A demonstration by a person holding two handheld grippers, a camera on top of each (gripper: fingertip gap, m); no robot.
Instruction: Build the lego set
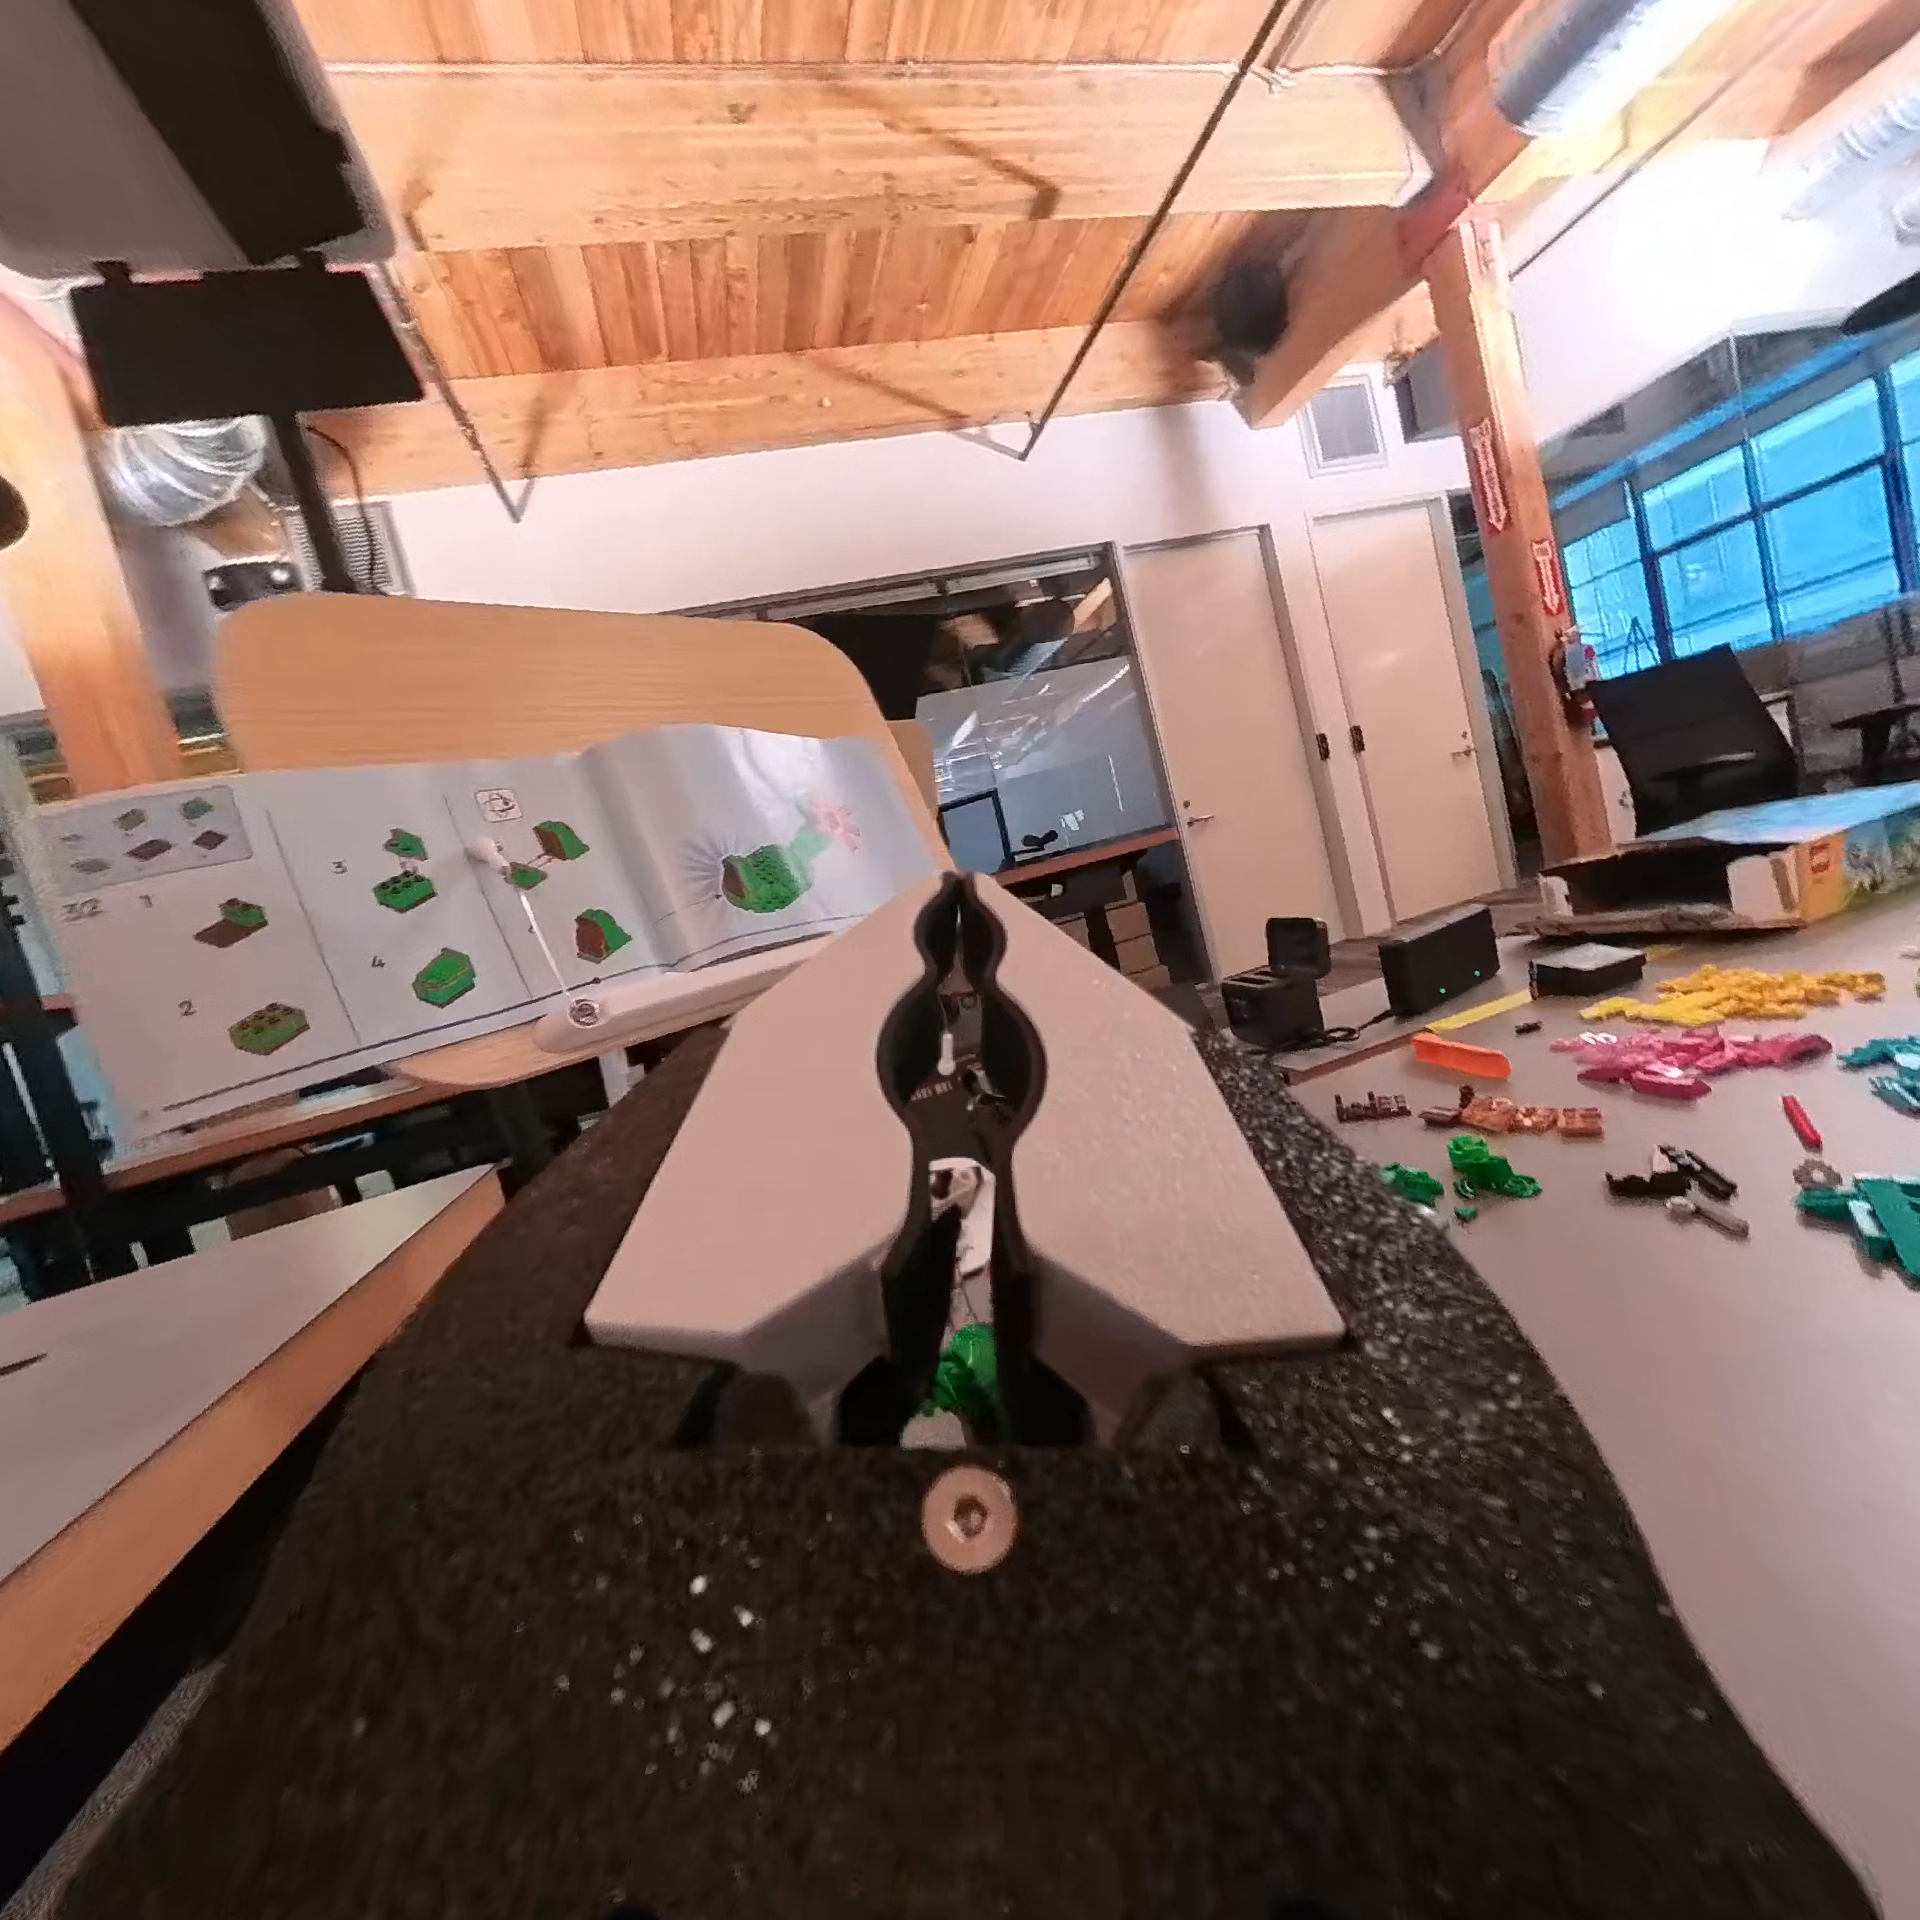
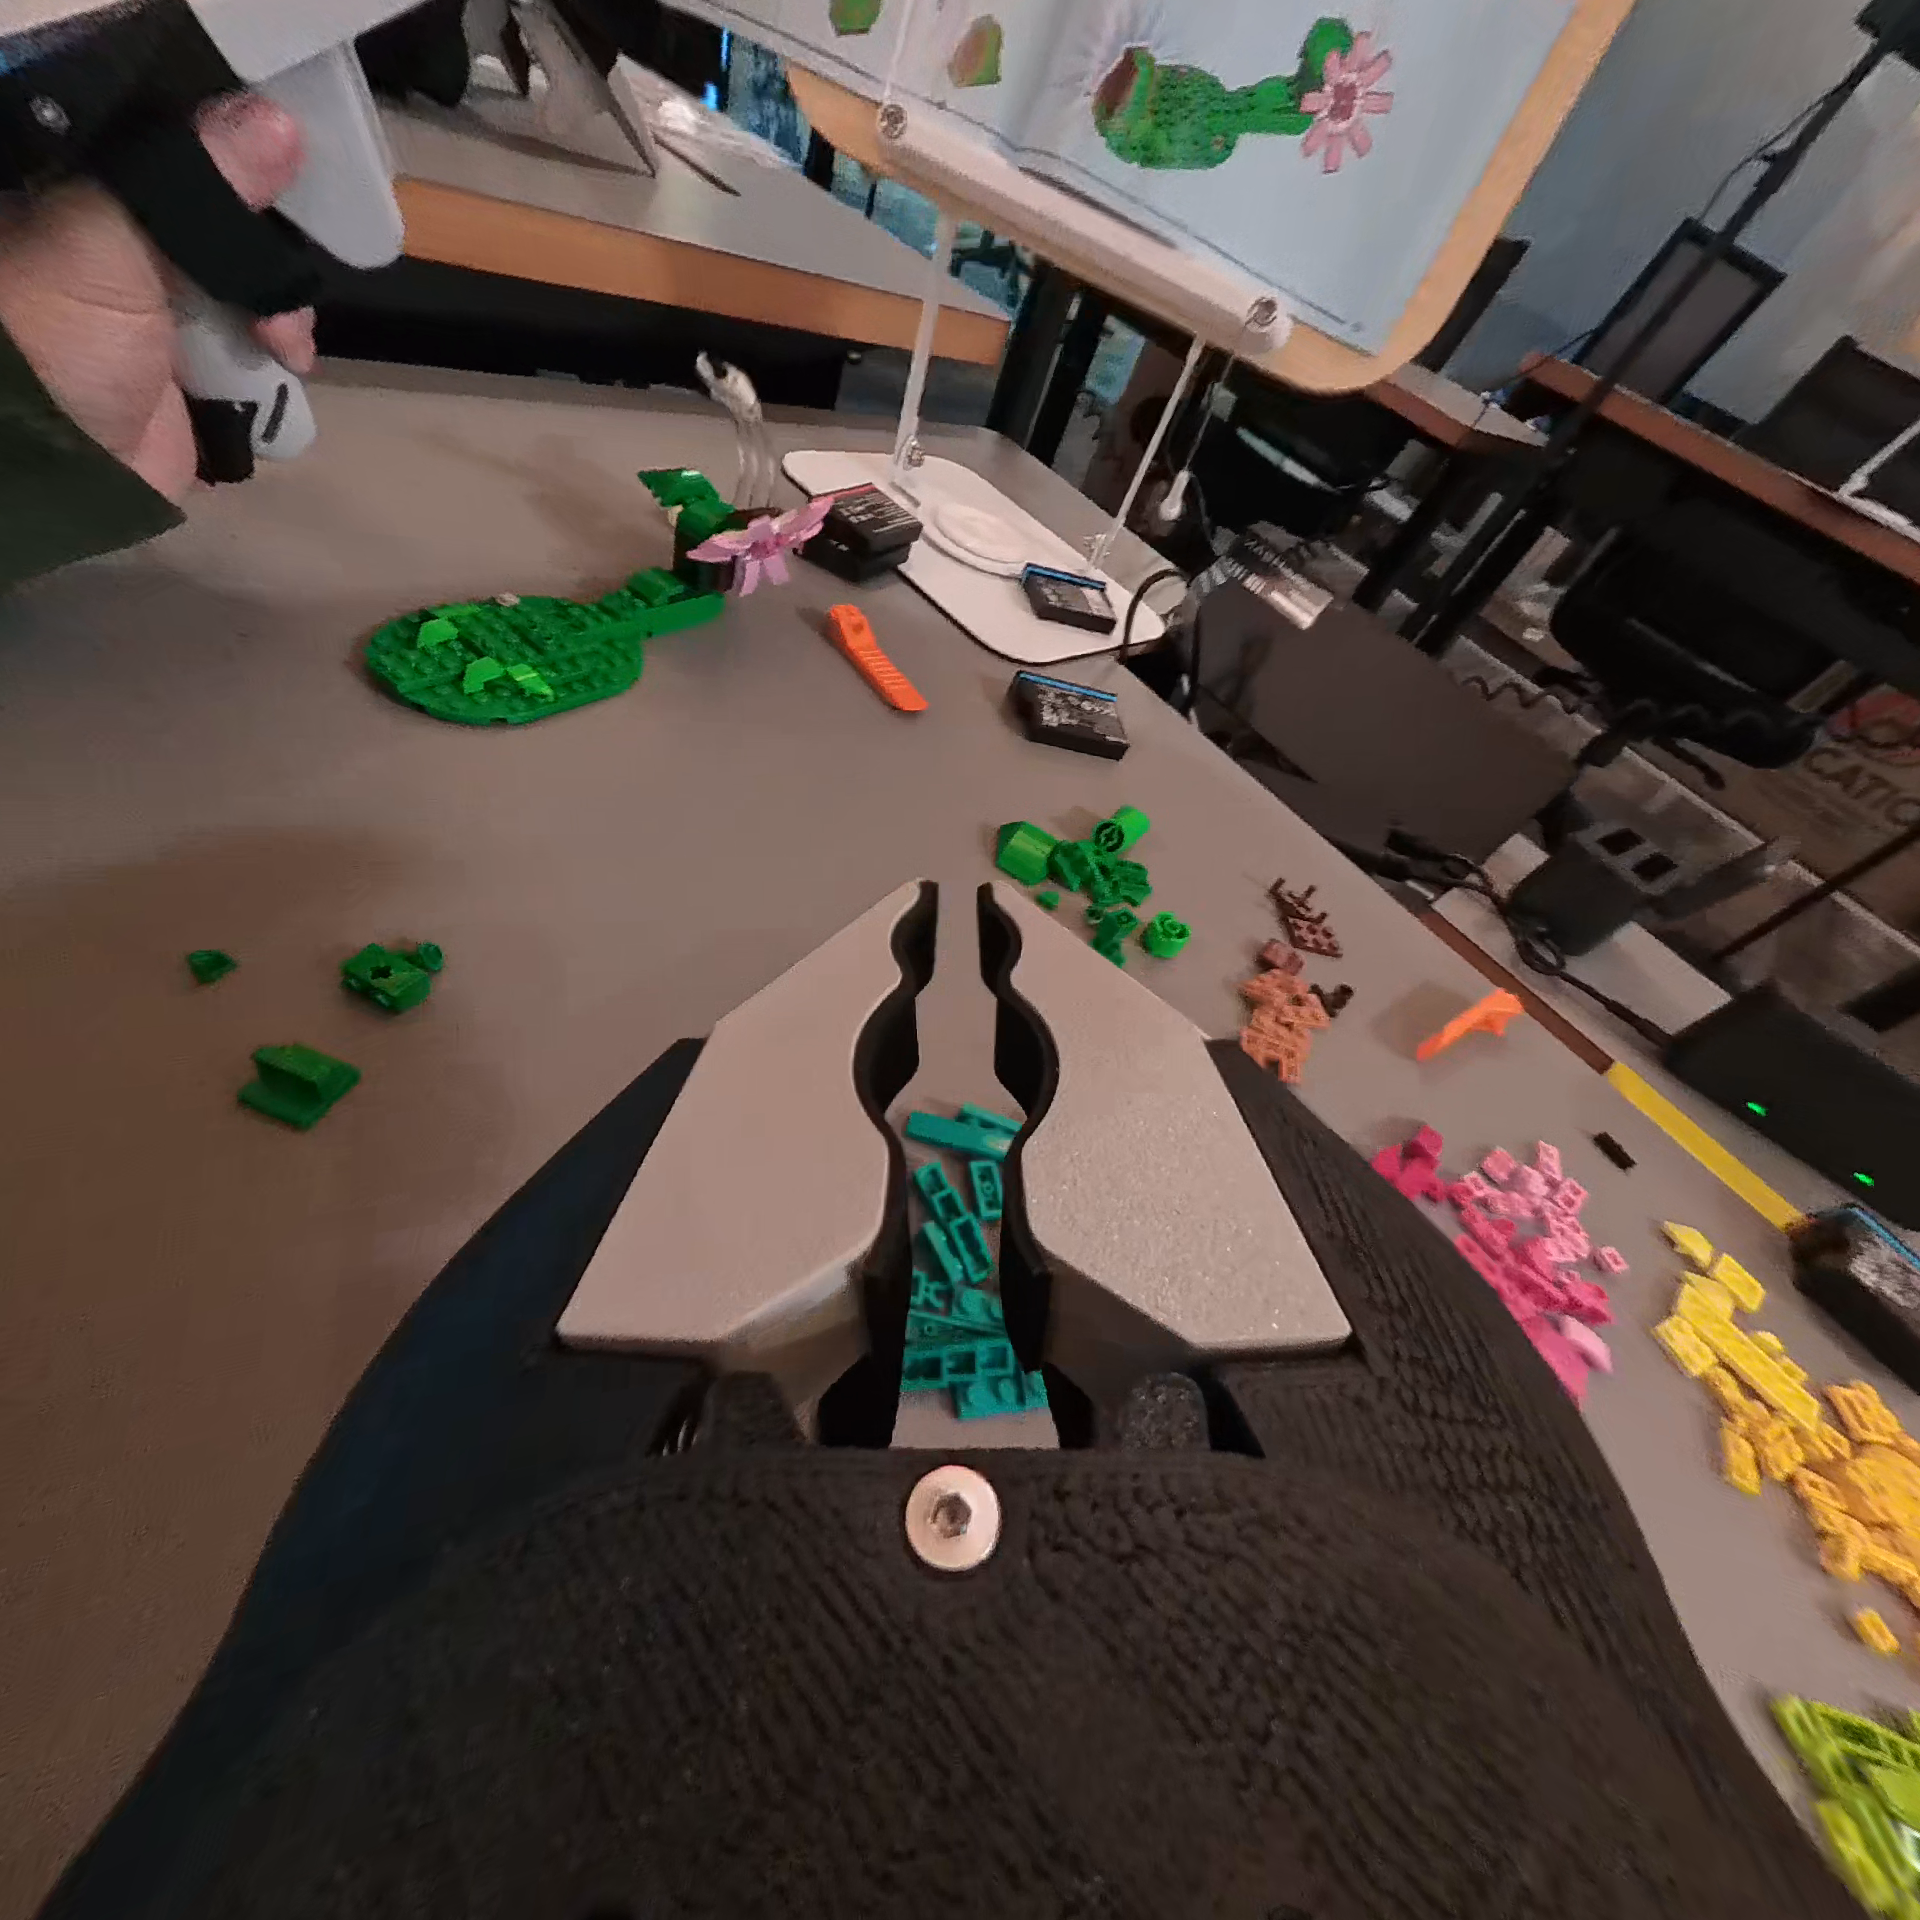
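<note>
My left gripper [image 1: 961, 885] is shut with its tips touching and nothing between them. It is raised and points at the open instruction booklet [image 1: 468, 862] on its stand. My right gripper [image 2: 957, 896] is open by a narrow gap and empty. It hovers over the grey table [image 2: 675, 883], above a pile of teal pieces [image 2: 961, 1247]. The green baseplate build [image 2: 509, 649] with a pink flower [image 2: 764, 540] lies far left of it. A pile of loose green pieces [image 2: 1101, 873] lies just right of its tips. A few small green pieces [image 2: 390, 977] lie to its left.
An orange brick separator [image 2: 873, 657] lies near the build. Brown [image 2: 1283, 1018], pink [image 2: 1527, 1236] and yellow [image 2: 1787, 1403] piles lie along the right. Black boxes [image 2: 1070, 712] and the booklet stand's base [image 2: 997, 551] are behind. A hand [image 2: 94, 312] holds the other gripper's handle at top left. One gripper's finger ends stand about 25 cm off the other's. To reach the green baseplate build [image 2: 509, 649] in a straight line is about 15 cm for my left fingers, about 20 cm for my right.
</note>
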